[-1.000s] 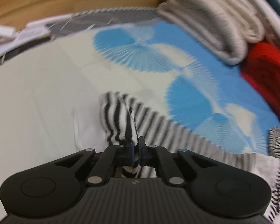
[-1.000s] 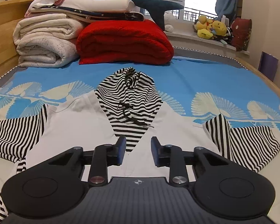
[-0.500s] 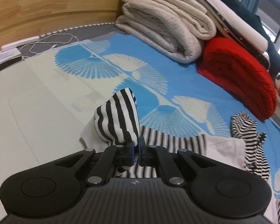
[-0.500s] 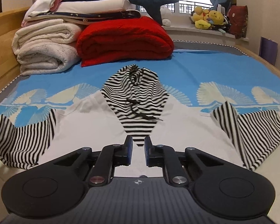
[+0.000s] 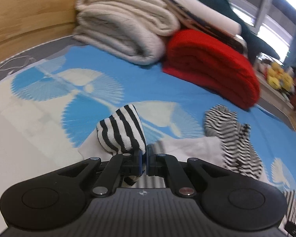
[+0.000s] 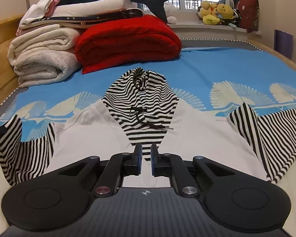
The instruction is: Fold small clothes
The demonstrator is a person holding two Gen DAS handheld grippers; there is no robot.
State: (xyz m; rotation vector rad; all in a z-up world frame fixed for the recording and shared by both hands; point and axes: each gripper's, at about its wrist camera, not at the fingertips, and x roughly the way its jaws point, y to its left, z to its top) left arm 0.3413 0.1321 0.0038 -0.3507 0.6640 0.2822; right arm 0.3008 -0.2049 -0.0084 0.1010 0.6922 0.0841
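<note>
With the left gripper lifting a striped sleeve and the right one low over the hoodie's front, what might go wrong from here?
1. The left gripper pinches only the edge of the striped cuff; it may slip out mid-fold.
2. The right gripper has just been closing with a narrow gap left and nothing visibly pinched; it may miss the white body.
3. The loose drawstring could get folded in, bunching the hood.

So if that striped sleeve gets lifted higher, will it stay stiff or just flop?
Probably flop: the striped sleeve already bunches and droops around the left gripper pinching it. It looks light, thin knit. It seems unlikely to slip, since the cloth is wedged between the shut jaws.
</note>
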